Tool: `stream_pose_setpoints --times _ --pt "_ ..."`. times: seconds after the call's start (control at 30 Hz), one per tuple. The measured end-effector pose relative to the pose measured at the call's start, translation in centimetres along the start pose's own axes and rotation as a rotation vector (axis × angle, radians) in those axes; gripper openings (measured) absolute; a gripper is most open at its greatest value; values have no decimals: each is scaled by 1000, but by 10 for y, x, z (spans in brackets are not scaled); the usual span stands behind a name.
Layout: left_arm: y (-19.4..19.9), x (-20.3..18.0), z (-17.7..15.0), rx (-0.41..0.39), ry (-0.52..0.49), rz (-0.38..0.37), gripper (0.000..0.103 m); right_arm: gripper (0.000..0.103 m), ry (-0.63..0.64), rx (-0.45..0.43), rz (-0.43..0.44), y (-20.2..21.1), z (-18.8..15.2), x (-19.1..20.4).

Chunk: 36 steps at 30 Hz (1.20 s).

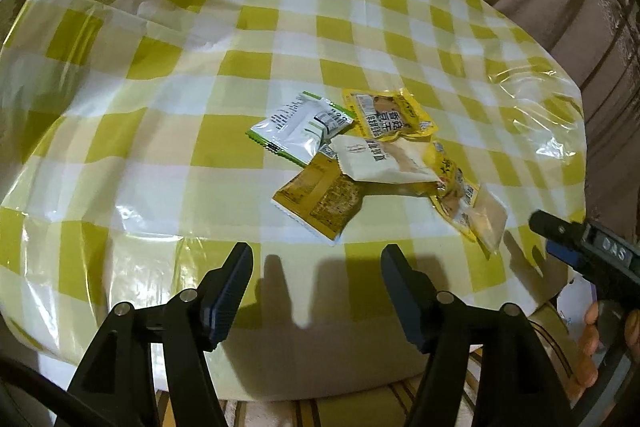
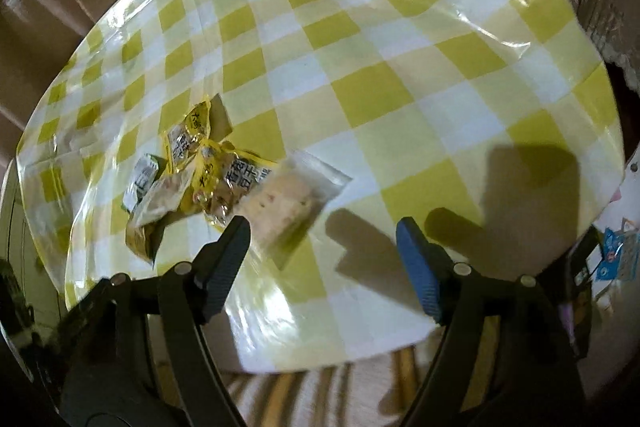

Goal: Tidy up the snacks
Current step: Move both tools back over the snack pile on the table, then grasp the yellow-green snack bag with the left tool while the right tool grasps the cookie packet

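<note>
Several snack packets [image 1: 360,155] lie heaped on the counter [image 1: 200,107], and we take that heap as our landmark. Our right tool [image 2: 322,231] hangs just beside its clear packet [image 2: 292,203], nearer than our left tool [image 1: 316,259]; both stand wide, empty.

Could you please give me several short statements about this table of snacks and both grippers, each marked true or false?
1. The left gripper holds a packet. False: its jaws are open and empty.
2. The snack packets lie in an overlapping pile on the checked tablecloth. True.
3. The white and green packet stands upright. False: it lies flat.
4. The right gripper is open with nothing clamped. True.
5. The clear packet is at the pile's edge nearest the right gripper. True.
</note>
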<state>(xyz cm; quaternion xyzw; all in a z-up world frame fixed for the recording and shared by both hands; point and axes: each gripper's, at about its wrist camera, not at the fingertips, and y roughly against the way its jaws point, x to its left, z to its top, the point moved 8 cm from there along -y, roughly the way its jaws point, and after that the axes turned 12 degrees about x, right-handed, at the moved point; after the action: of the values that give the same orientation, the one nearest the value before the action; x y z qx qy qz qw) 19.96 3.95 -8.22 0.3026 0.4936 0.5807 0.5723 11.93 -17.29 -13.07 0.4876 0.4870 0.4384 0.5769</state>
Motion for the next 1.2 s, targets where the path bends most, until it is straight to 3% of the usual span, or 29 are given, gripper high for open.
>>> stream_pose_setpoints --times 0.17,0.47,0.77,1.07,1.2 --pt "-9 -3 5 12 -45 11 70 78 -43 17 -12 -16 9 10" --pt "-23 -4 16 25 -101 18 70 79 -11 9 -55 -36 22 27" --pt "-37 -6 34 21 -168 62 70 82 29 27 -57 -40 15 18" --pt "-46 -6 43 19 -205 28 70 82 75 65 -86 -33 6 -2" --pt "-45 -8 43 10 -216 13 57 82 85 67 -105 -34 8 -5"
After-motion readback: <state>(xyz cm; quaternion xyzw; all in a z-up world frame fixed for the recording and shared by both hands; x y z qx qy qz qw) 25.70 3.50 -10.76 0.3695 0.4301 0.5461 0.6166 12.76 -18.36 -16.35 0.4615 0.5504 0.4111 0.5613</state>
